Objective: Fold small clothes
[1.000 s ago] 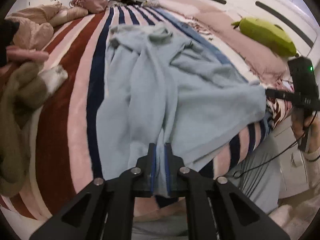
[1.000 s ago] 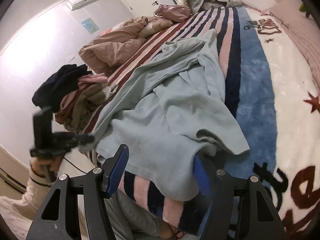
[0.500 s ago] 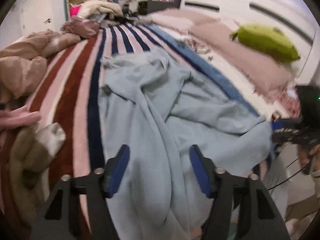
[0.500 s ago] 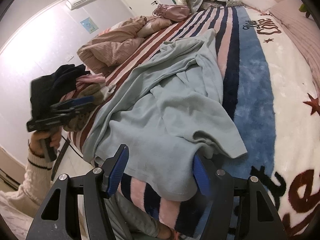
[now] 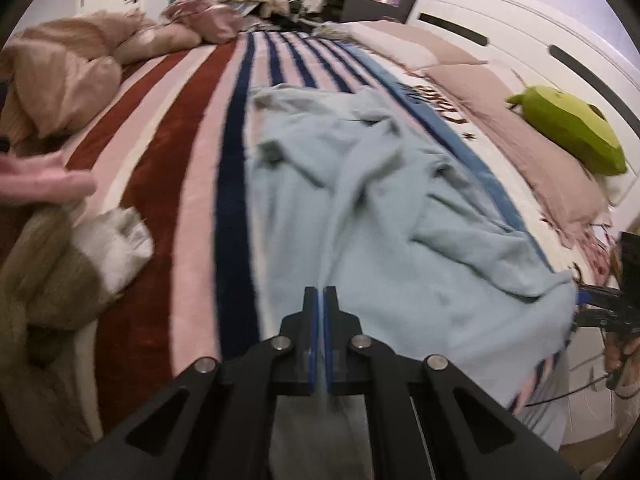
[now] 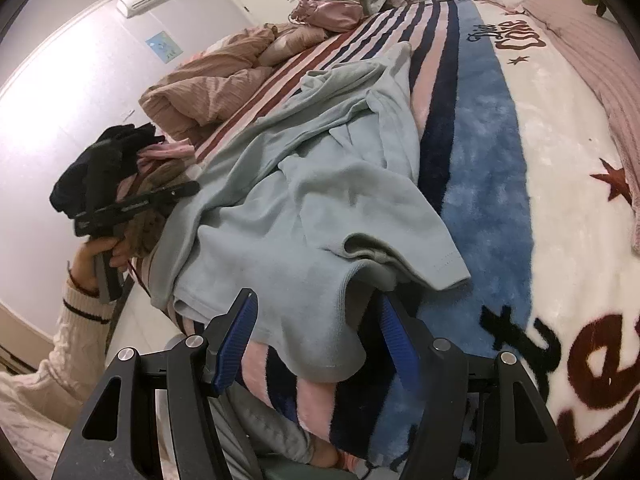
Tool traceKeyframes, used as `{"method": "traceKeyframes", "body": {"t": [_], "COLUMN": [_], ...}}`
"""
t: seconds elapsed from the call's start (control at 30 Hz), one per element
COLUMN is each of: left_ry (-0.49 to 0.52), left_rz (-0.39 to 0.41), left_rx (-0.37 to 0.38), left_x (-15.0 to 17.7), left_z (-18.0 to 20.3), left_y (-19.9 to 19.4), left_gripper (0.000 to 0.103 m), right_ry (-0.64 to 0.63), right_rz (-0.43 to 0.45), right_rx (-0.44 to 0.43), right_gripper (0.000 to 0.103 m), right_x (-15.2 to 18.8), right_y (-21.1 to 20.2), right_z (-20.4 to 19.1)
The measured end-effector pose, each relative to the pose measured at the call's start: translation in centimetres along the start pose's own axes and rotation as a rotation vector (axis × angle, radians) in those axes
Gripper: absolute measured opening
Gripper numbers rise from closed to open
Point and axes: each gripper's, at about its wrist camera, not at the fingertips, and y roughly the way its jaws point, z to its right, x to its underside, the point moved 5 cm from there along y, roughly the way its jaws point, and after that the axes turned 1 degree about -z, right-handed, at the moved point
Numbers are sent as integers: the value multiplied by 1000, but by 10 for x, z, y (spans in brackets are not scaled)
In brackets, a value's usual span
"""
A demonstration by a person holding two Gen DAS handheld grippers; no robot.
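Note:
A light blue garment point(image 5: 360, 208) lies crumpled along the striped bed cover point(image 5: 172, 168), its near hem hanging over the bed edge. My left gripper point(image 5: 320, 300) is shut on a raised fold of that garment near its hem. In the right wrist view the same garment point(image 6: 304, 220) fills the middle. My right gripper point(image 6: 316, 308) is open, its blue pads either side of the garment's near corner at the bed edge. The left gripper shows there point(image 6: 132, 204) at the garment's far side.
A pile of other clothes point(image 5: 52, 264) lies at the left bed edge, also seen in the right wrist view point(image 6: 116, 160). A beige quilt point(image 5: 60, 64) is bunched at the back left. A green plush toy point(image 5: 568, 124) and pink blanket point(image 5: 532, 148) lie right.
My left gripper opened half a second ago, moved further onto the garment, and has shut again on a fold. My right gripper has stayed open and edged closer to the hem corner.

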Motion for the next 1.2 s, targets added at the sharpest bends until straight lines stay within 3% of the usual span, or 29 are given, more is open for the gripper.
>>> {"method": "traceKeyframes", "body": {"t": [0.2,0.23,0.3,0.5,0.6,0.7,0.77,0.93,1.03,1.1,1.2], "left_ry": [-7,-10,-2,73,129,191,231,280,266,244,198], "left_rz": [-59,-54,-5,71,59,7,-32,-67,-70,-67,-39], "left_rx": [0,7,8,35,27,106,97,-29,-31,-23,-8], "left_x": [7,3,-10,-58,-76,-93,-103,-134,-142,-144,-147], "left_z": [-14,-13,-12,16,37,64,80,92,88,81,67], "left_y": [26,23,11,2,20,51,74,116,126,129,127], "left_gripper": [2,6,36,40,47,53,53,49,27,3,3], "right_ry": [5,7,12,12,14,20,30,28,9,-14,-40], "right_rz": [5,7,13,21,14,8,6,3,8,24,65], "right_rx": [40,46,57,66,69,71,72,76,77,81,83], "right_gripper": [59,59,59,59,59,59,59,59,59,59,59], "right_x": [-1,-2,-3,-9,-11,-12,-13,-16,-24,-37,-68], "right_y": [-7,-8,-11,-13,-12,-12,-13,-13,-9,-6,-2], "right_z": [-2,-2,-1,3,9,18,26,40,42,42,45]}}
